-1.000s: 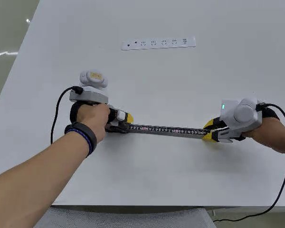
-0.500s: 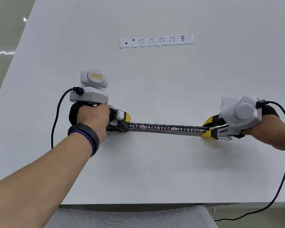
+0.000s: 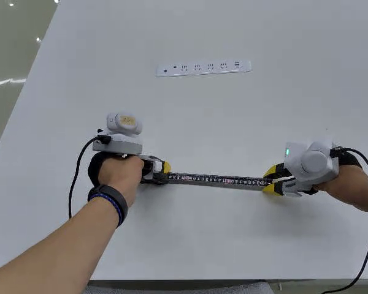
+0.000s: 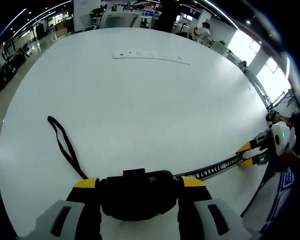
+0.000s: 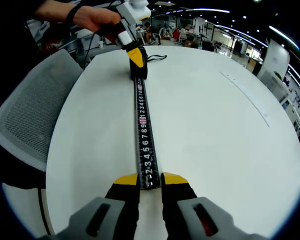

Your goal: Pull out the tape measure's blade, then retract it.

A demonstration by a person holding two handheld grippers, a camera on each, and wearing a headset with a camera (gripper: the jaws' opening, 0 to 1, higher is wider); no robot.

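A black tape measure case (image 4: 137, 194) sits clamped between the yellow-tipped jaws of my left gripper (image 3: 157, 172), low on the white table. Its wrist strap (image 4: 65, 146) trails loose on the tabletop. The dark blade (image 3: 216, 180) with white numbers runs out flat along the table to my right gripper (image 3: 272, 179), which is shut on the blade's end (image 5: 148, 181). In the right gripper view the blade (image 5: 143, 127) stretches away to the case (image 5: 139, 67) held by the left gripper. In the left gripper view the right gripper (image 4: 250, 153) pinches the blade at far right.
A white power strip (image 3: 203, 67) lies flat at the far side of the table (image 3: 245, 110). A grey mesh chair (image 5: 32, 117) stands by the table's near edge. Black cables (image 3: 78, 177) trail from both grippers. Open tabletop lies beyond the blade.
The blade stays stretched between both grippers at about the same length. The head view has shifted, so the whole scene sits a little lower in the picture.
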